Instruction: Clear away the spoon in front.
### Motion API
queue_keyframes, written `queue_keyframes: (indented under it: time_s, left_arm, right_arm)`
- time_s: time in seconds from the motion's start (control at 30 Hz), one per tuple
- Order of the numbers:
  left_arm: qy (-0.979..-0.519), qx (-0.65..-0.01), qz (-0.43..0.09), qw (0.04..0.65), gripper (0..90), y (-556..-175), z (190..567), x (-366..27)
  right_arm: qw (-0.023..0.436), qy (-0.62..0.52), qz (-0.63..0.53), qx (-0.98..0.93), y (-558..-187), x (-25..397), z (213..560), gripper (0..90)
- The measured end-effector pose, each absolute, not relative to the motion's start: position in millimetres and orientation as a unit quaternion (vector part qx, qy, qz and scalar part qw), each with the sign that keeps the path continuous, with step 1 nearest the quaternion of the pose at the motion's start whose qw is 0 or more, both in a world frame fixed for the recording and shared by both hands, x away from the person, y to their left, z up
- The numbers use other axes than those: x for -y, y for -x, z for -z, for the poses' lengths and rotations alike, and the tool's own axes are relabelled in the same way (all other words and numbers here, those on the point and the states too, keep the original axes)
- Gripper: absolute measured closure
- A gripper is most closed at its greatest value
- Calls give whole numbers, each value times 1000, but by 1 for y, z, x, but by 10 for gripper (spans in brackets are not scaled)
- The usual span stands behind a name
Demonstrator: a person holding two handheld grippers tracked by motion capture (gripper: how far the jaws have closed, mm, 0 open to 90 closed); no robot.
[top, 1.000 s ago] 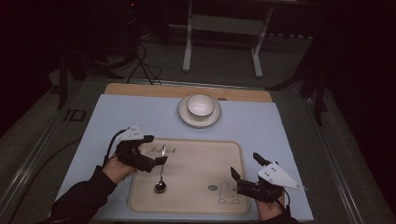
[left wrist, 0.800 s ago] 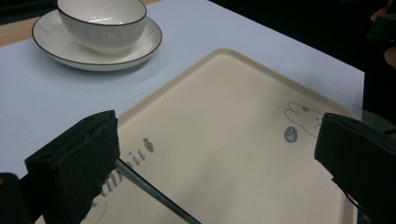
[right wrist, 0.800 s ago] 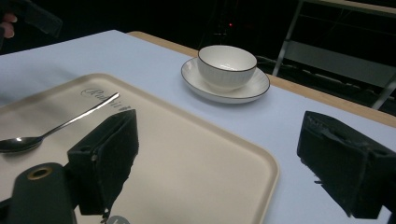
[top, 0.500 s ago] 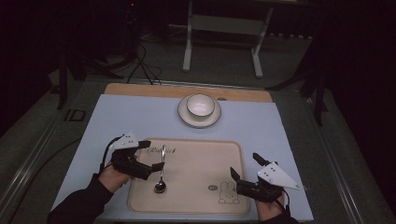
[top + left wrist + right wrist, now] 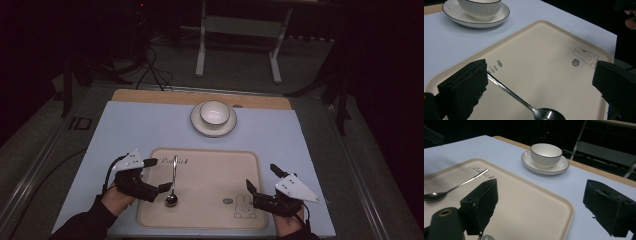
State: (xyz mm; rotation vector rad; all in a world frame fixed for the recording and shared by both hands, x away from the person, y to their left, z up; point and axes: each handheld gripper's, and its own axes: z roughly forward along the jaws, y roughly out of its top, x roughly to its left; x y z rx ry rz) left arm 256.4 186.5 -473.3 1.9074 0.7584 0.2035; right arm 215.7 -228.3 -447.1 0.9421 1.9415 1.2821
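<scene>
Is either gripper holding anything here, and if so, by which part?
Nothing is held. The left gripper is open beside the spoon lying on the tray; the right gripper is open and empty.

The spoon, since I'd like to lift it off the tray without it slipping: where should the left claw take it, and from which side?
Probably mid-handle. The spoon lies flat on the tray, its handle running away from the person. The open left claw is just beside it, so come from above with a jaw either side of the thin handle; the rounded bowl would likely slip.

A darkened recording lab or studio, not a home: the pale blue tabletop (image 5: 130, 127) is lit alone, with black cables (image 5: 150, 65) on the floor at 11 o'clock and a bare metal stand (image 5: 237, 30) at 12 o'clock.
</scene>
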Motion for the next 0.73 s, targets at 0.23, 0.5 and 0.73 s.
queue_keyframes:
  time_s: [0.23, 0.5, 0.73]
  left_arm:
    - [-794, -315, -94, 512, 5, -254, 481, -187]
    - [-787, -315, -110, 519, 5, -253, 484, -186]
    - [-783, -321, -99, 524, 5, -256, 491, -187]
  right_arm:
    - [311, -356, -485, -736, -216, 228, 447, 126]
    - [306, -357, -485, -738, -216, 229, 449, 126]
    - [304, -353, -484, -741, -216, 228, 449, 126]
